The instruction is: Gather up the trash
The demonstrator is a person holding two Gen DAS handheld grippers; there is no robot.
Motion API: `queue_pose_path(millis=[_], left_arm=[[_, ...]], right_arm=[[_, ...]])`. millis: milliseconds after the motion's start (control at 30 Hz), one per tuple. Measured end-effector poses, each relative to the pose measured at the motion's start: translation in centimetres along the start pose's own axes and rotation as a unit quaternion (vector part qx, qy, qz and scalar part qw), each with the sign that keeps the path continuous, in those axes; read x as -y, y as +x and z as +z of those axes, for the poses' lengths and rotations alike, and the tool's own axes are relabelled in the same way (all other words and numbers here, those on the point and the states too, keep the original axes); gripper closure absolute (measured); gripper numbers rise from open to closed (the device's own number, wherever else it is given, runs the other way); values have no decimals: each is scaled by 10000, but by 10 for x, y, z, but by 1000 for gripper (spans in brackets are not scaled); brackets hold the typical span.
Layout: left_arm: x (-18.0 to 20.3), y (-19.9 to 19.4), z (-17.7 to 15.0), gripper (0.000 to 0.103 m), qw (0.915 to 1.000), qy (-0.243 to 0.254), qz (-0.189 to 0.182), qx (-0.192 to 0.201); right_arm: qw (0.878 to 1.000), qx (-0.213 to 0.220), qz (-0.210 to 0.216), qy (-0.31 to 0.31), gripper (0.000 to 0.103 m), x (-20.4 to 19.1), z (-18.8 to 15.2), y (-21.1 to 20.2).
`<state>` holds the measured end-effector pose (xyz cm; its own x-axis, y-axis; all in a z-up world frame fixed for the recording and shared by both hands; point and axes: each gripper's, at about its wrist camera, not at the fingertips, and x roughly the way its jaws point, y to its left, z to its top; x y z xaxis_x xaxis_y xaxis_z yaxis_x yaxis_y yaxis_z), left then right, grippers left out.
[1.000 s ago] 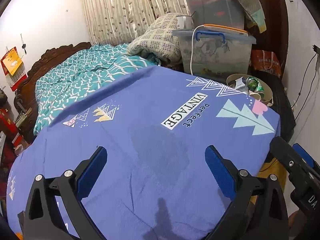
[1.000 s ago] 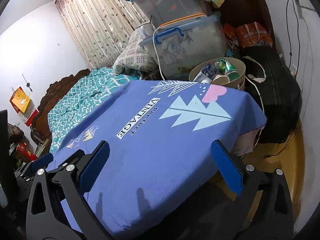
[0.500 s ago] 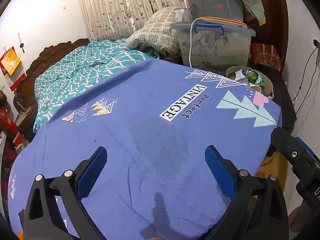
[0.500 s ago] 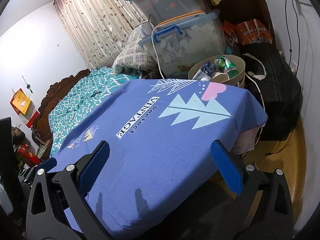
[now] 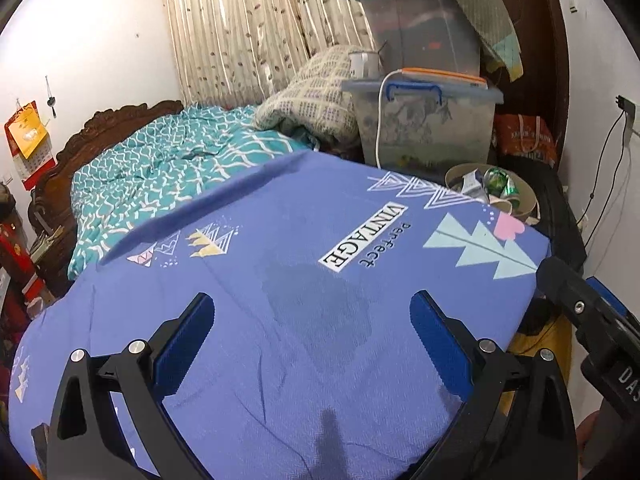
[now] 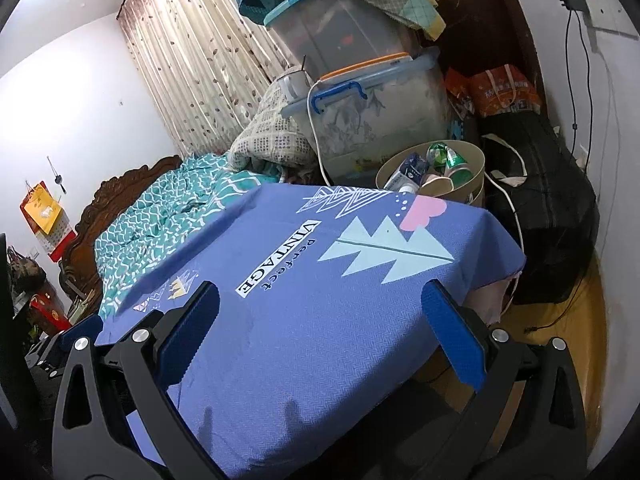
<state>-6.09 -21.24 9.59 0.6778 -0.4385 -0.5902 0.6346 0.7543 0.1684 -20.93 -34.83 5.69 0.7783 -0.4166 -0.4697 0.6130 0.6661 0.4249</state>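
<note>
A round beige bin (image 6: 474,168) stands past the far right corner of the blue cloth (image 6: 320,312), holding green cans, a blue-white carton and a paper cup; it also shows in the left wrist view (image 5: 528,196). My left gripper (image 5: 312,312) is open and empty over the near part of the blue cloth (image 5: 280,280), above a dark damp patch (image 5: 320,312). My right gripper (image 6: 320,308) is open and empty over the cloth's near right part; its body shows in the left wrist view (image 5: 588,320). No loose trash shows on the cloth.
Two stacked clear storage boxes (image 6: 376,108) with a white cable stand behind the bin. A black bag (image 6: 548,208) and orange bags (image 6: 504,92) sit at right. A teal bed (image 5: 168,176), folded blanket (image 5: 316,108) and curtain (image 5: 248,28) lie at left and behind.
Both views have tilted slightly upward and shifted a little; the grippers stay open and empty over the cloth.
</note>
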Motion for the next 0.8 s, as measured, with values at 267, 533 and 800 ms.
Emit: queue_pose_path(millis=[267, 533, 800], left_arm=[[-7, -13, 0, 9, 9995, -107, -94, 298], [-5, -30, 6, 9, 9972, 3, 48, 752], [6, -36, 23, 9, 9949, 42, -23, 1006]], right_arm=[[9997, 206, -32, -137, 3, -6, 3, -10], [9990, 437, -53, -122, 3, -4, 7, -22], [9952, 903, -381, -42, 3, 15, 18, -52]])
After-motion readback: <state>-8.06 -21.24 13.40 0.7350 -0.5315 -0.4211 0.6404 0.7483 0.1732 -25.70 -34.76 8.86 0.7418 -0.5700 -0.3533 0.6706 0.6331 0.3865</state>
